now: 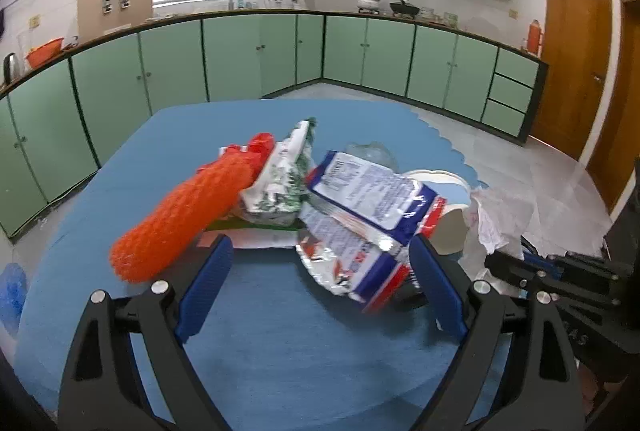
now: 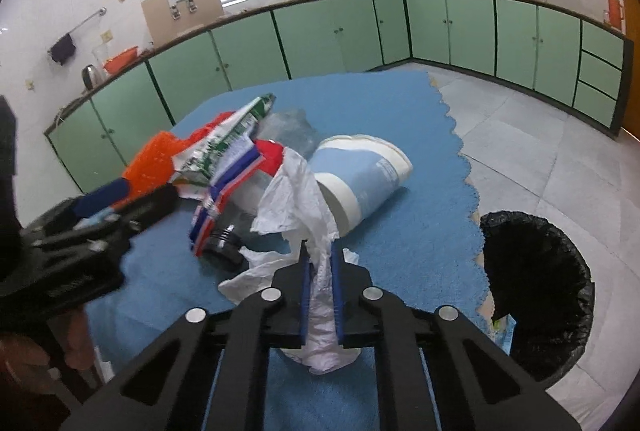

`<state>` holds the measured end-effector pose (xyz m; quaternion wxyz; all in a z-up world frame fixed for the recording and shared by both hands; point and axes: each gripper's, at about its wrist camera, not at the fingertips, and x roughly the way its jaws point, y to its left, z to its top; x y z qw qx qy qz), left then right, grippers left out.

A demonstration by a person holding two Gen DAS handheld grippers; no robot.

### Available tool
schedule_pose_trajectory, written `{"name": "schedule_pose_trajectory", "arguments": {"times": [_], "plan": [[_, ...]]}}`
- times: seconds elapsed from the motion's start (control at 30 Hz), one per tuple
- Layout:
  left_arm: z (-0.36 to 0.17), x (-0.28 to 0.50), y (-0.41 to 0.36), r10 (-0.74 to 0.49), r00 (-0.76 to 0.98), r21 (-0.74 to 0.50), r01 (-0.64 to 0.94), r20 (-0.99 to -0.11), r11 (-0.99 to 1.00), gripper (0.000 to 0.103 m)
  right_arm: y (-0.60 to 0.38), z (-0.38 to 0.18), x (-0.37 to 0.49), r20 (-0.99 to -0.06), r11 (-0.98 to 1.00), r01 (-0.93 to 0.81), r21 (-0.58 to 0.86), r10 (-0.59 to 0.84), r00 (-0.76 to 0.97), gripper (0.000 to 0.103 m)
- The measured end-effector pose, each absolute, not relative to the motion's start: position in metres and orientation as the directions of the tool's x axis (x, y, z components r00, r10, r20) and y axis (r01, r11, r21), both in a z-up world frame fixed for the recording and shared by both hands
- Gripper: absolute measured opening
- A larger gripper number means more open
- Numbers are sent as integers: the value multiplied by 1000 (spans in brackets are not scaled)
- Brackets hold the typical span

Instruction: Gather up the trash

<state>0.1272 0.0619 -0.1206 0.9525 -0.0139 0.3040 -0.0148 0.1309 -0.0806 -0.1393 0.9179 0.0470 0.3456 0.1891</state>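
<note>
A pile of trash lies on the blue table mat (image 1: 280, 331): an orange foam net (image 1: 188, 215), a green-and-white wrapper (image 1: 280, 183), a blue-white-red snack bag (image 1: 368, 207) and a tipped blue-and-white paper cup (image 2: 360, 179). My left gripper (image 1: 320, 247) is open, its jaws just in front of the pile, the right one next to the snack bag. My right gripper (image 2: 320, 251) is shut on crumpled white tissue paper (image 2: 296, 199), held above the mat; the tissue also shows in the left wrist view (image 1: 496, 215).
A bin lined with a black bag (image 2: 532, 295) stands on the floor right of the table, below the mat's scalloped edge. A black cap (image 2: 224, 243) lies under the snack bag. Green kitchen cabinets (image 1: 360, 51) run along the far walls.
</note>
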Motion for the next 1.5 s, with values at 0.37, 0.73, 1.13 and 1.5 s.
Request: {"name": "schedule_pose_trajectory", "arguments": {"times": [0.37,0.73,1.13,1.5], "plan": [[-128,153,33,-56,815,-1,68,-577,998,87,-113,-112,126,-565,931,-255,261,361,742,9],[-138,164,28,-81,795,-26,81,-601,996,50,-129,-120,135,-583,944,-202,261,321,746,9],[-126,151,76,-73,799,-143,-17,-597,990,10,-126,-120,135,-587,942,-212,260,328,740,9],[-131,148,75,-75,786,-116,5,-614,993,71,-122,-121,136,-596,946,-214,244,321,736,9]]}}
